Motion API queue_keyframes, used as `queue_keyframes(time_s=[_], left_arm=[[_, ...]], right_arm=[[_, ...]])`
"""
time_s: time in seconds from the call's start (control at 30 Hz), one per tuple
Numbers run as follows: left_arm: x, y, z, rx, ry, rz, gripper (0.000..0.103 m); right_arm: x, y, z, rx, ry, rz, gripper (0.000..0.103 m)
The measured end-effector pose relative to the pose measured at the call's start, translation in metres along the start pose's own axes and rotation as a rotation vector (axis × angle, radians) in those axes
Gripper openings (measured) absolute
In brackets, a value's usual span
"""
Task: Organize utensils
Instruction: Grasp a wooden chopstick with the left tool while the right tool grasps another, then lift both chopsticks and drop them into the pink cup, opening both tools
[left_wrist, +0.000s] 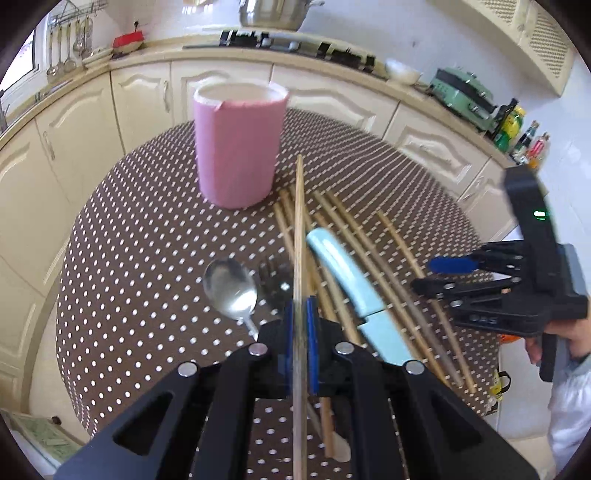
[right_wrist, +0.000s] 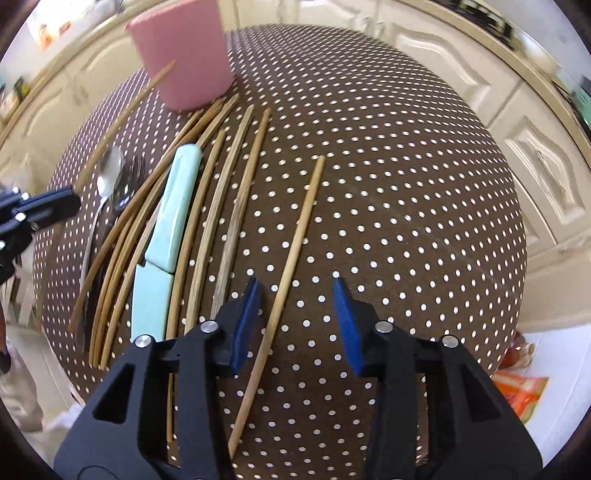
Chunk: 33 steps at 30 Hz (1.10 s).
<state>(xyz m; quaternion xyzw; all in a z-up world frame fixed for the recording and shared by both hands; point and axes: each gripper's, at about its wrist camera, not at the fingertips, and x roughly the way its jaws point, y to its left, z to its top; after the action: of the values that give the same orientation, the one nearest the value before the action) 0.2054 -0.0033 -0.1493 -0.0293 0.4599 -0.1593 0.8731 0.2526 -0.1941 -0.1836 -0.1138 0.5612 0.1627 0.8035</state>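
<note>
Left gripper (left_wrist: 300, 343) pinches one chopstick (left_wrist: 299, 236), raised and pointing toward the far pink cup (left_wrist: 238, 147). Right gripper (right_wrist: 295, 325) is spread wide above a lone chopstick (right_wrist: 291, 258) lying on the dotted table (right_wrist: 406, 184). Held near one end, the long stick could swing, miss the rim or tip the cup. On the table: about seven chopsticks, one spoon (left_wrist: 231, 290), one fork (left_wrist: 275, 277), one pale blue knife (right_wrist: 166, 236).

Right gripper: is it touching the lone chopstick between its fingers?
Apart. The right wrist view shows the right gripper open, table visible between each pad and the lone chopstick.
</note>
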Motion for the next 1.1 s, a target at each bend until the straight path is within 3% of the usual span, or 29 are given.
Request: queue_keyframes(time_s=[0.07, 0.1, 0.17, 0.3, 0.5, 0.73, 0.93, 1.1], left_arm=[[-0.008, -0.005, 0.003, 0.008, -0.049, -0.009, 0.007], [-0.012, -0.005, 0.002, 0.011, -0.067, -0.016, 0.007], [-0.019, -0.008, 0.004, 0.007, -0.114, -0.034, 0.007], [-0.035, -0.007, 0.008, -0.008, -0.203, -0.061, 0.007], [-0.058, 0.002, 0.018, -0.062, -0.388, -0.090, 0.007], [-0.084, 0.005, 0.049, -0.088, -0.603, -0.095, 0.007], [-0.088, 0.010, 0.082, -0.092, -0.753, -0.039, 0.007], [-0.084, 0.020, 0.107, -0.103, -0.849, -0.015, 0.007]], right_arm=[[0.002, -0.002, 0.004, -0.006, 0.021, 0.000, 0.016], [0.001, -0.004, 0.007, -0.009, 0.029, -0.001, 0.012], [0.002, -0.006, 0.008, -0.004, 0.031, 0.014, 0.006], [-0.010, -0.019, 0.016, 0.029, -0.023, 0.061, 0.006], [-0.058, -0.029, 0.027, 0.058, -0.230, 0.163, 0.006], [-0.142, -0.010, 0.065, 0.005, -0.594, 0.208, 0.006], [-0.160, 0.003, 0.106, 0.024, -0.823, 0.271, 0.006], [-0.154, 0.010, 0.135, 0.078, -0.949, 0.280, 0.006]])
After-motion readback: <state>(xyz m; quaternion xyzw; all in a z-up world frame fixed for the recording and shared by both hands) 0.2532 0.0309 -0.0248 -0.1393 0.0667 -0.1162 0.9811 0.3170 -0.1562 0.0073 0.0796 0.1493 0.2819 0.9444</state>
